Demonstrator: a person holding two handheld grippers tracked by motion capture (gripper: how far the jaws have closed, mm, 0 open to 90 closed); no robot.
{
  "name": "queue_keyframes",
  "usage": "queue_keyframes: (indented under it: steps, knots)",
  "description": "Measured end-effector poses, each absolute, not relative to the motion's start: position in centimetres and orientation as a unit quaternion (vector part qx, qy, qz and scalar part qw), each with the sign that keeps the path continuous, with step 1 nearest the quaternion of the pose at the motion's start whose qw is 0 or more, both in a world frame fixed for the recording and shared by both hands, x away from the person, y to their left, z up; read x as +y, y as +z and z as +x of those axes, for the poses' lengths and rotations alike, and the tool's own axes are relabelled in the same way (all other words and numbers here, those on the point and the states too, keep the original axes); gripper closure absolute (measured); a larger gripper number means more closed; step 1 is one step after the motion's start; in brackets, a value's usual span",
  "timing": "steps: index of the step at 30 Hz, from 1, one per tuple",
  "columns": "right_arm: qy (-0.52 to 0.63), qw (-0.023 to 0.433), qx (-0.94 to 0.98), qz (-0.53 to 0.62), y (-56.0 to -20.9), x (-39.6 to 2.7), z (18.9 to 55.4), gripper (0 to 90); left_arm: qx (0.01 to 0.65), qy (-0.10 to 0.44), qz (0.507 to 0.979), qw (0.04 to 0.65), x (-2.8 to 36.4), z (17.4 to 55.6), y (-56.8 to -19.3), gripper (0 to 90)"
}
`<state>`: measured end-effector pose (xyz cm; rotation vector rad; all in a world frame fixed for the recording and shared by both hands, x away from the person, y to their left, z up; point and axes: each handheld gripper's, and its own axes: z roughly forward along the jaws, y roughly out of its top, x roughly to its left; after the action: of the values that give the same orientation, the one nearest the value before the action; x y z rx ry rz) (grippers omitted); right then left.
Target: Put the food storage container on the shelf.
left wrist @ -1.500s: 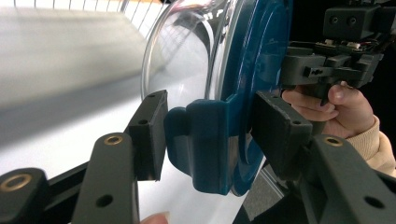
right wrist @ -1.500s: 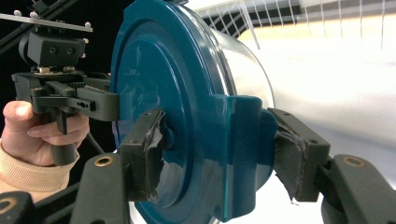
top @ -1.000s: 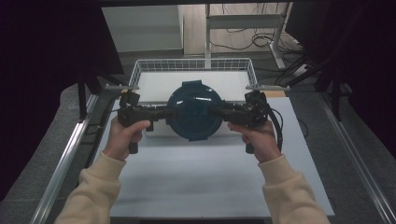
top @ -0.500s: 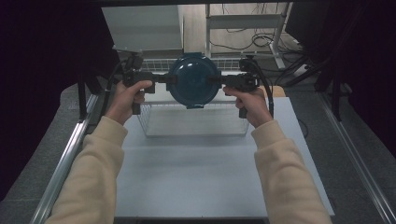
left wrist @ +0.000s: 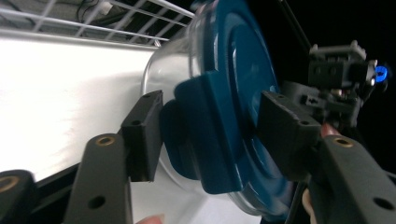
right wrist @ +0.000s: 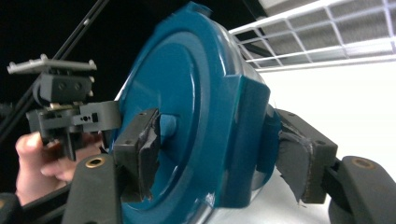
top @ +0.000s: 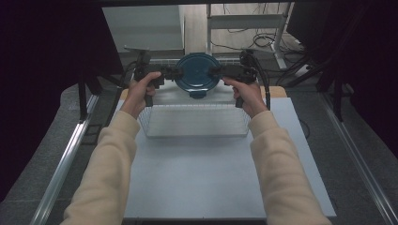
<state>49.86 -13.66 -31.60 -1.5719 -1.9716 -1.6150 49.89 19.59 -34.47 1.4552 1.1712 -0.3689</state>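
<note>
Container: a round clear plastic container with a dark teal-blue lid (top: 197, 71), tipped on edge so the lid's flat face turns toward the high camera; the lid has raised rings and a clip tab on each side.
Place: held up in the air over the far edge of a white wire basket (top: 195, 121), at the far side of the desk, between the two tools.
Left tool (top: 172, 72): jaws straddle the lid's left clip tab, one pad against the clear body and one at the lid face; they have just been opening, and a sliver of gap shows at the pads in the left gripper view.
Right tool (top: 217, 71): jaws straddle the right clip tab with the rim between them; just been opening too, pads slightly off the plastic.
Desk: pale grey-white desk top (top: 206, 187), bare at the near side.
Room: dark curtains at left and right, grey floor, cables and a metal frame (top: 244, 21) at the far end.
Basket: rectangular, low wire walls, white bottom.
</note>
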Motion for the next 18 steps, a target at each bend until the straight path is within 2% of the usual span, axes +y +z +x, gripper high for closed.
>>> queue_keyframes:
  steps: [5, 7, 8, 10, 11, 13, 18]
  knots:
    - [-0.539, 0.102, -0.632, -0.548, -32.8, -14.0, 50.6, 31.9, 0.508, -0.164, 0.6, 0.596, 19.4, 50.3, -35.4, 40.9]
    - [-0.544, 0.101, -0.631, -0.544, -33.0, -14.2, 50.5, 31.0, 0.506, -0.158, 0.602, 0.597, 19.4, 50.2, -35.5, 40.3]
    - [-0.542, 0.096, -0.633, -0.544, -32.9, -14.1, 50.4, 28.4, 0.509, -0.144, 0.609, 0.592, 19.3, 50.0, -35.4, 36.4]
    - [-0.532, 0.054, -0.645, -0.546, -32.5, -14.0, 49.7, 19.5, 0.508, -0.114, 0.62, 0.587, 19.7, 49.2, -35.1, 25.9]
    - [-0.528, 0.03, -0.651, -0.545, -32.1, -14.0, 49.1, 17.4, 0.51, -0.094, 0.619, 0.59, 20.0, 48.5, -35.0, 24.1]
    - [-0.531, -0.005, -0.659, -0.533, -31.5, -14.4, 47.7, 14.0, 0.505, -0.066, 0.621, 0.595, 20.8, 46.9, -34.6, 22.4]
    - [-0.542, -0.062, -0.696, -0.466, -31.3, -16.7, 42.1, 13.0, 0.473, 0.022, 0.677, 0.563, 22.0, 39.8, -35.2, 21.3]
